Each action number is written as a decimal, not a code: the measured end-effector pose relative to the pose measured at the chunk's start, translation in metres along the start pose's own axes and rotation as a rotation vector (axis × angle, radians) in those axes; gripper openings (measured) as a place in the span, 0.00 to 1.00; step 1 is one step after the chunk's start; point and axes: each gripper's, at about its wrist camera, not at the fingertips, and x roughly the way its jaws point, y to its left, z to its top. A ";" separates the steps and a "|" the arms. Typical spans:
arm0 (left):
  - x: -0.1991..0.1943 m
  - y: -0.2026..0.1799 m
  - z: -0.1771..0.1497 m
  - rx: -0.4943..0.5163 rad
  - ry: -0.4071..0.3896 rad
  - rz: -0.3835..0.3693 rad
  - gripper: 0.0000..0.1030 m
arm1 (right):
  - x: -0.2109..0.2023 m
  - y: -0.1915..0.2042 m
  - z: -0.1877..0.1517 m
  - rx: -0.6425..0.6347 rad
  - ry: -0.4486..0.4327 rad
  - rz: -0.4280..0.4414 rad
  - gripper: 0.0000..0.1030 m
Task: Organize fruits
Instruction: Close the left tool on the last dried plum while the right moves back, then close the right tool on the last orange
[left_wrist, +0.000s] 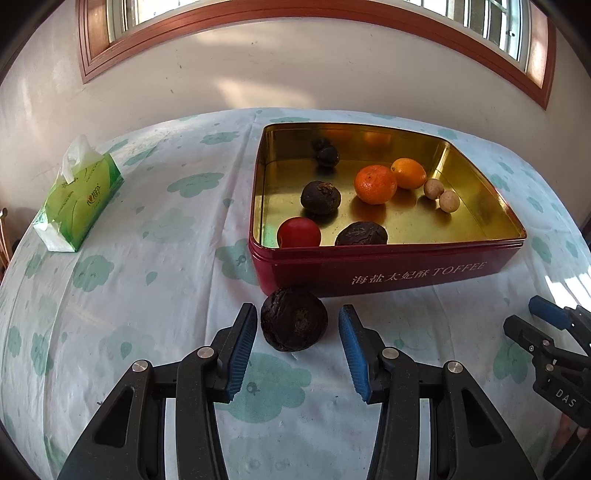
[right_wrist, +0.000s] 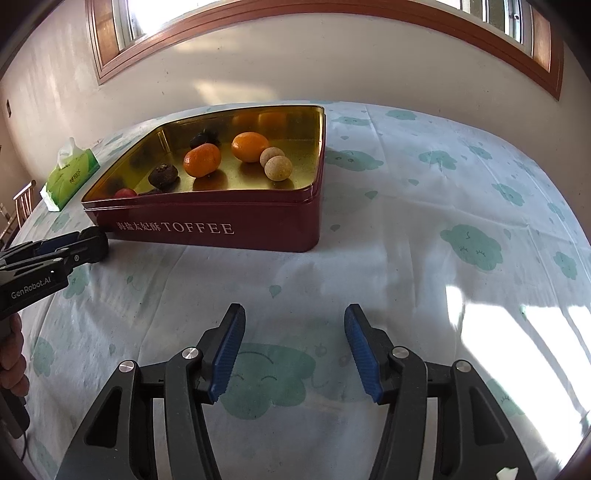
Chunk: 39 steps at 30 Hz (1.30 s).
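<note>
Left wrist view: the left gripper (left_wrist: 297, 325) hovers with its jaws apart around a dark wrinkled fruit (left_wrist: 294, 319) lying on the cloth-covered worktop (left_wrist: 147, 295), just near of a red tin (left_wrist: 388, 264); the blue pads stand clear of the fruit on both sides. White lettering on the tin's near wall reads "TOFFEE" after Chinese characters. Inside the gold-lined tin lie a red tomato (left_wrist: 299, 232), three more dark fruits, two oranges (left_wrist: 375, 184) and two small tan fruits (left_wrist: 433, 188). A green tissue pack (left_wrist: 83, 199) sits far left. The right gripper (left_wrist: 546, 332) enters at right, marked "DAS".

Right wrist view: the right gripper (right_wrist: 294, 332) is open over bare cloth, nothing between its jaws. The left gripper, at left, bears "GenRobot.AI".
</note>
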 end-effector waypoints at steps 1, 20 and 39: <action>0.002 0.000 0.000 0.000 0.002 0.000 0.46 | 0.001 0.001 0.001 -0.005 -0.001 -0.003 0.54; 0.001 0.001 -0.010 0.011 -0.007 0.004 0.37 | 0.006 0.007 0.002 -0.032 -0.006 -0.024 0.58; -0.021 0.005 -0.030 -0.016 -0.020 -0.007 0.37 | -0.032 0.009 -0.009 -0.005 -0.006 0.001 0.53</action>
